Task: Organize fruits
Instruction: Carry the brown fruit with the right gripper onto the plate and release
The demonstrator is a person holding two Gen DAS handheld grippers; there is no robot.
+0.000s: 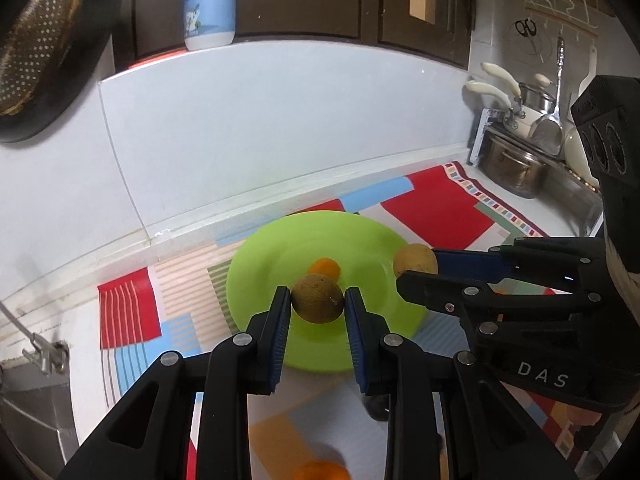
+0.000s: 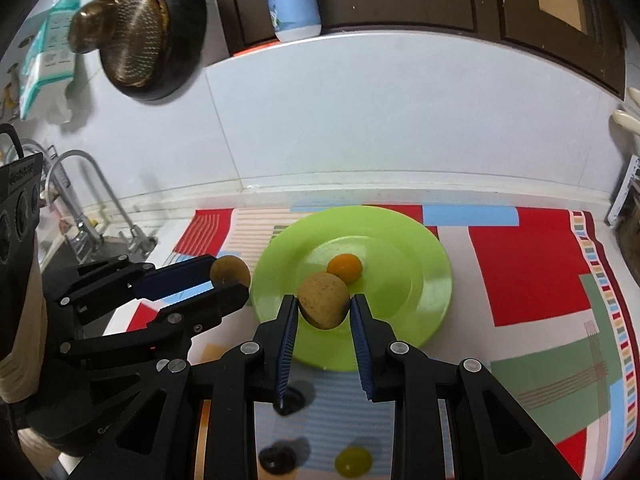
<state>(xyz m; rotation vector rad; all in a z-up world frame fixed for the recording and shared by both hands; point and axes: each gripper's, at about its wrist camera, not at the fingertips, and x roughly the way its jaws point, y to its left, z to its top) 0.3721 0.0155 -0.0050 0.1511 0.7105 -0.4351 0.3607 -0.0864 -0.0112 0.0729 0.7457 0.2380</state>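
A lime green plate (image 1: 360, 240) (image 2: 420, 248) lies on a patterned mat and holds one small orange fruit (image 1: 325, 267) (image 2: 345, 266). My left gripper (image 1: 317, 298) is shut on a brown round fruit (image 1: 317, 298) above the plate's near side; it also shows in the right wrist view (image 2: 231, 276) holding that fruit (image 2: 230, 271) left of the plate. My right gripper (image 2: 325, 306) is shut on a second brown fruit (image 2: 324, 305) above the plate's front; in the left wrist view (image 1: 416, 270) it holds that fruit (image 1: 414, 260) at the plate's right rim.
An orange fruit (image 1: 320, 472) and a yellow-green fruit (image 2: 354, 460) lie on the mat below the grippers, with dark items (image 2: 278, 458) nearby. A sink tap (image 2: 86, 200) is at left, pots (image 1: 516, 168) at right, a wall behind, a bottle (image 1: 210, 4) on the ledge.
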